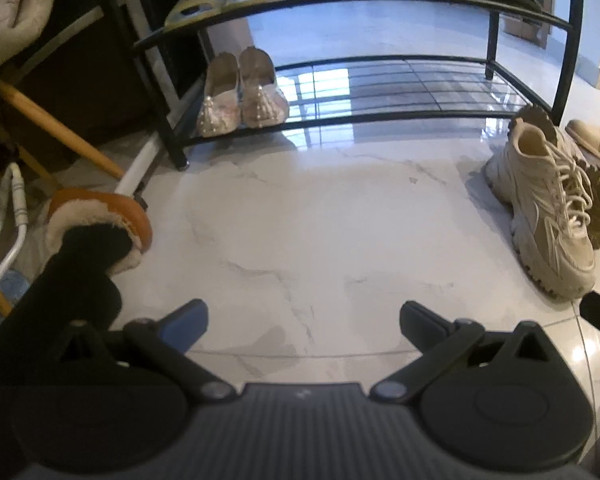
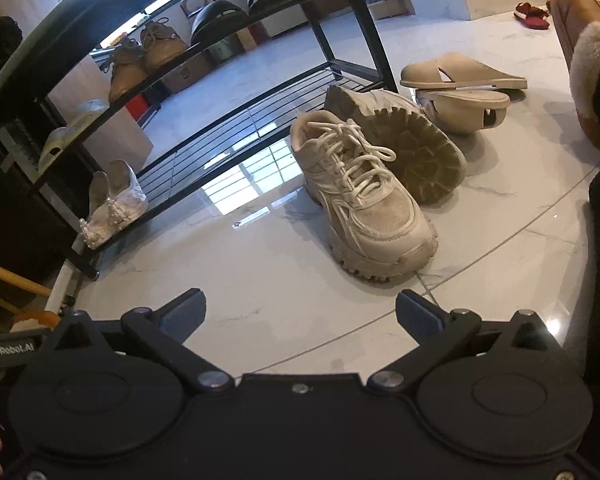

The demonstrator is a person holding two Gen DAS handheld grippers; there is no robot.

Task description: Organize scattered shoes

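White marble-patterned floor tile [image 1: 300, 220] lay before a black two-tier shoe rack [image 1: 340, 120]. At far left, a fur-lined slipper [image 1: 100, 220] was on a person's foot. Pearl-trimmed flats [image 1: 242, 96] sat at the left end of the lower tier. The left gripper [image 1: 303, 324] hung released, holding nothing. The right gripper [image 2: 300, 312] likewise stood spread and empty. Ahead of it a cream sneaker [image 2: 364, 204] stood upright, its mate [image 2: 412, 148] tipped sole-out, touching it. Two beige slides [image 2: 460, 92] lay stacked further right.
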